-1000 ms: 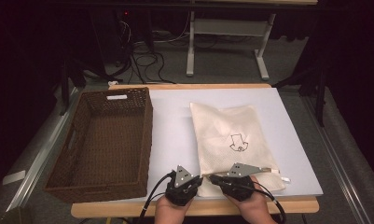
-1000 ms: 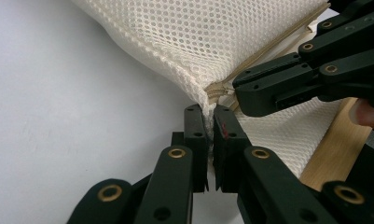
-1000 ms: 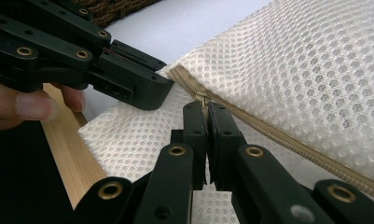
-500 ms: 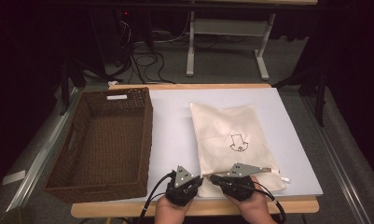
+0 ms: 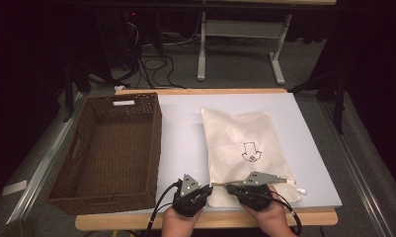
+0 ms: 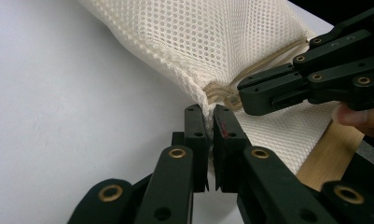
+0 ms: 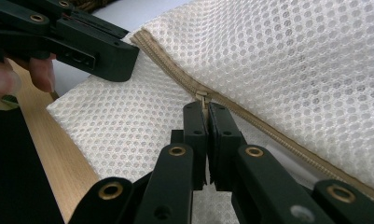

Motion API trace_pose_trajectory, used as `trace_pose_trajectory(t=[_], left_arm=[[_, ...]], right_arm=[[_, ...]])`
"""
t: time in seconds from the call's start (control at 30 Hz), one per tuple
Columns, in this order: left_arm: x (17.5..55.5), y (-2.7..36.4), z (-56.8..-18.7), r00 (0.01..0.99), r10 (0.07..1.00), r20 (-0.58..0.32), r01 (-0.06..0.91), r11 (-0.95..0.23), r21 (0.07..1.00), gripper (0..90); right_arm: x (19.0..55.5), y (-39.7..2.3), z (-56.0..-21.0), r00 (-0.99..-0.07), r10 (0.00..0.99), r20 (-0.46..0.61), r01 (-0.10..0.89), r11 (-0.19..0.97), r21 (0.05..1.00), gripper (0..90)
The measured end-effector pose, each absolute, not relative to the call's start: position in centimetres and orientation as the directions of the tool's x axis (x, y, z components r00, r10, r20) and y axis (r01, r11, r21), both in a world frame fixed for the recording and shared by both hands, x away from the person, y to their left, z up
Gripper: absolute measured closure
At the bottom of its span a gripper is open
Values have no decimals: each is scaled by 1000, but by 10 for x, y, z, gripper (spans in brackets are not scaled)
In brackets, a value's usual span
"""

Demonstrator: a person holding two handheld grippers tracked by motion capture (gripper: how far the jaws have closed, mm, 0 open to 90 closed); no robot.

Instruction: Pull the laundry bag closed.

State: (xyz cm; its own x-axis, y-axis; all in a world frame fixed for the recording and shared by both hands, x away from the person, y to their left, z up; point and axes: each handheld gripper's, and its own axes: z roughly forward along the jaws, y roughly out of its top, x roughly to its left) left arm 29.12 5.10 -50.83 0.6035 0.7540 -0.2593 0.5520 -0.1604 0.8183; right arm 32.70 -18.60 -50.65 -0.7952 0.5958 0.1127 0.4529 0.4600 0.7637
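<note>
- The left gripper (image 6: 208, 119) is clamped on the near corner of the mesh bag (image 5: 245, 148), at the end of its zip (image 7: 250, 119).
- The right gripper (image 7: 204, 109) is pinched on what looks like the zip pull (image 7: 202, 99), just beside the left gripper.
- Both sit at the near edge of the surface (image 5: 183, 128); beyond them lies bare room.
- Left of the left gripper stands one basket (image 5: 153, 143). One bag, two grippers.

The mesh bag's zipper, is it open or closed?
Closed, as far as visible: the zipper runs as one joined line across the mesh bag. The right gripper is shut on its pull.
</note>
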Motion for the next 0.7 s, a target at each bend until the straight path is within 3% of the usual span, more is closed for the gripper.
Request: trace_pose_trajectory(t=[0.7], left_arm=[[291, 60, -508, 581, 766, -276, 560, -130, 818, 858]], right_arm=[[331, -208, -500, -764, 637, 97, 494, 482, 724, 881]])
